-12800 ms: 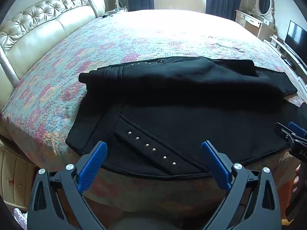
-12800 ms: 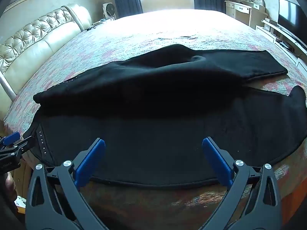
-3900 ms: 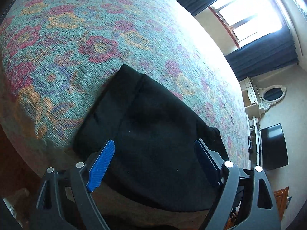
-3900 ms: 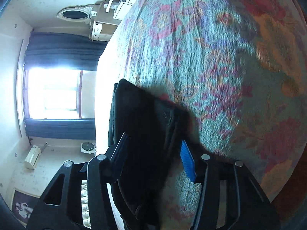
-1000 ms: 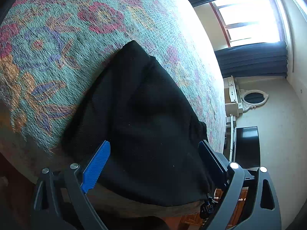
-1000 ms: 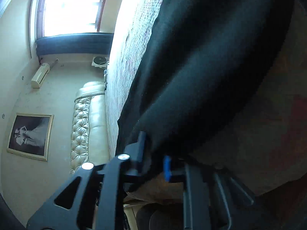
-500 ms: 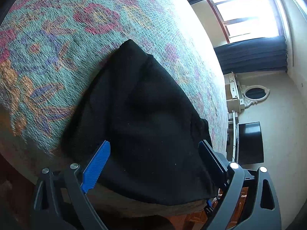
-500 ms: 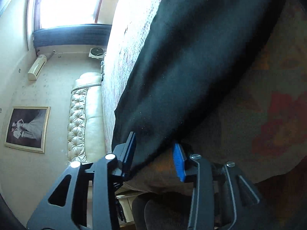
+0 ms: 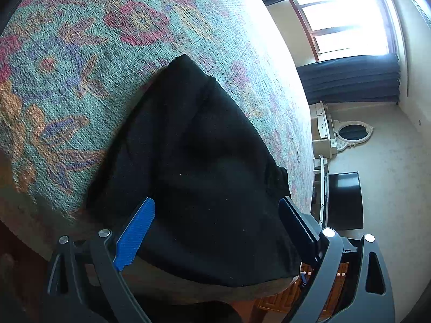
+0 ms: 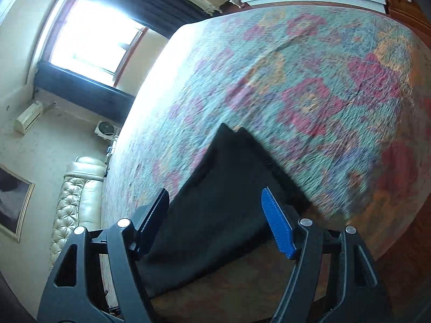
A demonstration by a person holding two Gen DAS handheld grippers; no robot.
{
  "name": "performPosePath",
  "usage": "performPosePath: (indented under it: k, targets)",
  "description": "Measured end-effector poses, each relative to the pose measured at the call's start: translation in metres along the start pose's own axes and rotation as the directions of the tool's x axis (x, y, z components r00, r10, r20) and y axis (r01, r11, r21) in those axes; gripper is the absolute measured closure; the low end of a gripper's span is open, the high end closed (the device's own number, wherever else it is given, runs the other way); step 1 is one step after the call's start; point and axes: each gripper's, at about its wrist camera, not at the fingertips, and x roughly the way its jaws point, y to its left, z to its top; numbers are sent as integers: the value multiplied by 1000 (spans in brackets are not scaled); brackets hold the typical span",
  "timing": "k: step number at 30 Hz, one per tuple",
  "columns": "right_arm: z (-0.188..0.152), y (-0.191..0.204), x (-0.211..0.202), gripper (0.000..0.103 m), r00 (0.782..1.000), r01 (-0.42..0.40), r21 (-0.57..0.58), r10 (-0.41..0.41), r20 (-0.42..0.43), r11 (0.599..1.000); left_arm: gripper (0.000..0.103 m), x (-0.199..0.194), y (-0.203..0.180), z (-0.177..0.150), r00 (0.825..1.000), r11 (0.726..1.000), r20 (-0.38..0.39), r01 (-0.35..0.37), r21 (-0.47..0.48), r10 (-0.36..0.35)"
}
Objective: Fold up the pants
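The black pants lie folded into a narrow strip along the near edge of the bed, on the floral bedspread. My left gripper is open, its blue pads on either side of one end of the strip, holding nothing. In the right wrist view the other end of the pants lies between the spread fingers of my right gripper, which is open and not gripping the cloth. That view is blurred by motion.
The bedspread covers the whole bed. A cream tufted headboard stands at one side. A black TV, a white dresser with an oval mirror and a bright window with dark curtains lie beyond the bed.
My right gripper has let go of the pants edge it pinched a second ago, opened wide and swung round over the bed. The left gripper has stayed open and barely moved.
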Motion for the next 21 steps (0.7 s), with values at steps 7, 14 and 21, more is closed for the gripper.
performPosePath:
  k: [7,14,21]
  targets:
    - [19,-28,42,28,995,85,-42,-87,-48,996,11,-4,9,3,1000,1000,-11,23,-5,-23]
    - [7,-5,74,41,972,120,-164,-149,-179,979,11,-10,22,13,999,999,-21,34,-14,-35]
    - [-5,34,70,79,965,109,-183,-148,-215,977,11,-11,17,11,1000,1000,-15,9,19,-9]
